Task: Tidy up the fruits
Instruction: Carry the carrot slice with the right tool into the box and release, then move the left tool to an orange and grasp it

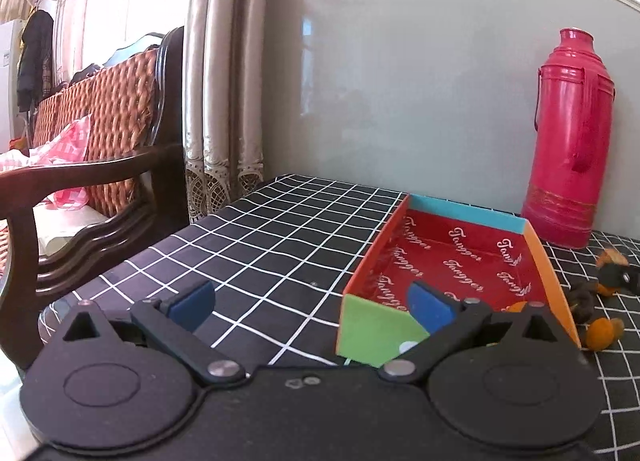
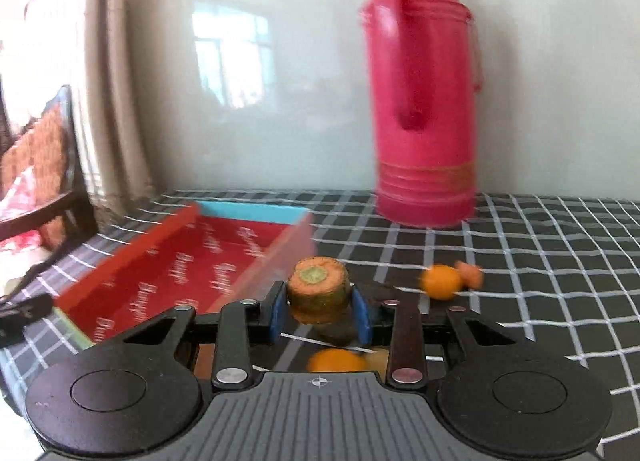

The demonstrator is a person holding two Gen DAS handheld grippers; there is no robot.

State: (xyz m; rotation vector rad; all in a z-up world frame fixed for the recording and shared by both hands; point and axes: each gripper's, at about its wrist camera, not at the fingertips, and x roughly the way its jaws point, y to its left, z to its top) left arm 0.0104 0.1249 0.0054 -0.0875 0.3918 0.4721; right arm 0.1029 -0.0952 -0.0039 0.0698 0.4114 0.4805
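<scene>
Carrot stub point(image 2: 318, 295) sat clamped between the blue pads of the right gripper point(image 2: 319, 311), lifted clear of the checked cloth point(image 2: 540, 245), just right of the red tray point(image 2: 168, 261). Looked firm, light, rough-skinned; a side grip across the round body seemed sound. Left gripper point(image 1: 310, 307) stood wide apart, empty, at the tray's near corner. Small orange point(image 2: 440, 281) lay beyond.

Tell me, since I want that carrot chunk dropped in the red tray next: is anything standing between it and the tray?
Nothing visible does. The right gripper is shut on the carrot chunk, and the red tray lies just to its left in the right wrist view, with an open top. The pink thermos stands farther back, off that path.
</scene>
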